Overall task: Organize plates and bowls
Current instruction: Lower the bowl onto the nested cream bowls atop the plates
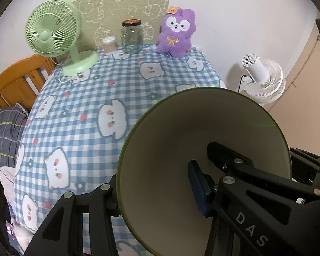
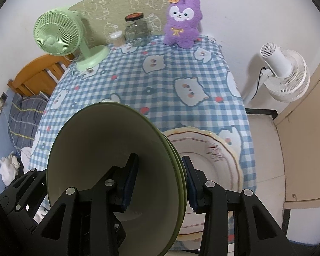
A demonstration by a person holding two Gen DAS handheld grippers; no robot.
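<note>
- Both grippers clamp the bowls' rim from opposite sides, likely to carry the nested stack level.
- Left gripper [image 1: 155, 196]: jaws part-open, pinching the bowls [image 1: 202, 160] at their left wall.
- Right gripper [image 2: 160, 183]: jaws part-open, pinching the right wall; both angle steeply down.
- Bowls hang above the tabletop [image 2: 160, 81], beside the plates [image 2: 211, 160].

I read only "DAS" in pale letters on the left gripper [image 1: 160, 194], along its right arm.

Glossy glazed green bowls [image 2: 108, 162]; soft checked cloth tablecloth [image 1: 100, 89]; fuzzy purple plush toy [image 1: 176, 35]; clear glass jar [image 1: 131, 38].
</note>
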